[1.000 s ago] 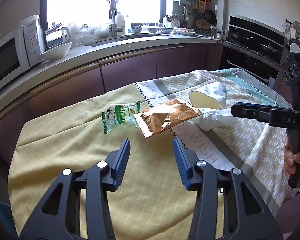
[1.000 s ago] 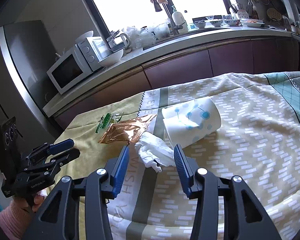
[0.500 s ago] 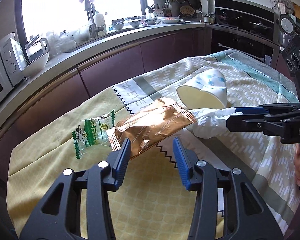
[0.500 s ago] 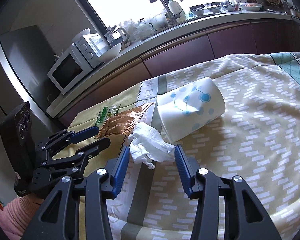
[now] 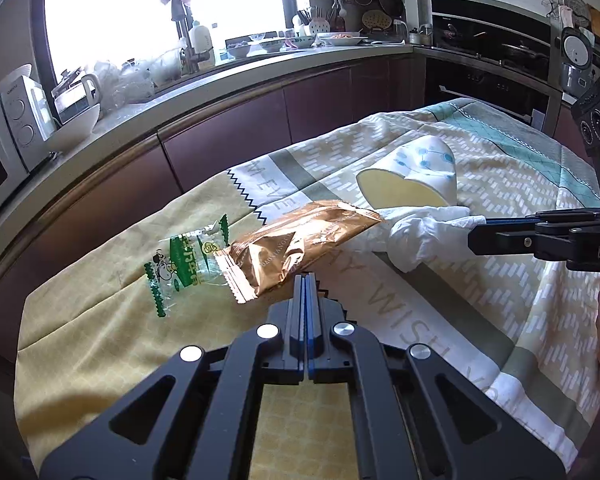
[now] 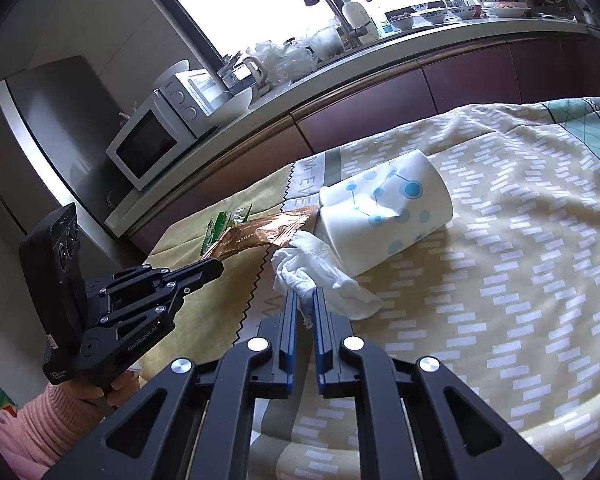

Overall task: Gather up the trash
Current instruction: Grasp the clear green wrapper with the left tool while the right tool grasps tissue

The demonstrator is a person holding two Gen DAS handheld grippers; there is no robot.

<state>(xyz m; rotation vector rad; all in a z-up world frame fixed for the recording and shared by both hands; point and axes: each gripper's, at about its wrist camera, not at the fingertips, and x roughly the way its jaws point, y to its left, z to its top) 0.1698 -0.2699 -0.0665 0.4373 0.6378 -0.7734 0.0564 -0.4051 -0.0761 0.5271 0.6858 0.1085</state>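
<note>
Four pieces of rubbish lie on the table (image 5: 100, 344), which is covered with a yellow, white and teal patterned cloth: a clear green-printed plastic wrapper (image 5: 184, 266), a crinkled copper-coloured foil snack bag (image 5: 296, 246), a crumpled white paper tissue (image 6: 320, 276) and a white paper cup with blue dots (image 6: 384, 216) lying on its side.

Over at the near edge of the foil bag, the left claw (image 5: 305, 280) has just been closing and its blue pads now stand pressed together. Their tips sit right at the bag's lower edge, but I cannot tell whether any foil is caught between them.

To the right of it, the right claw (image 6: 305, 300) has also just been closing, and its narrow gap pinches a fold of the tissue, which rests against the cup's open mouth and touches the far end of the foil bag.

A hand in a pink knitted sleeve (image 6: 36, 416) grips the left tool's handle. Behind the table runs a counter (image 5: 236, 76) with a white microwave (image 6: 152, 144) and dishes beneath a bright window.
</note>
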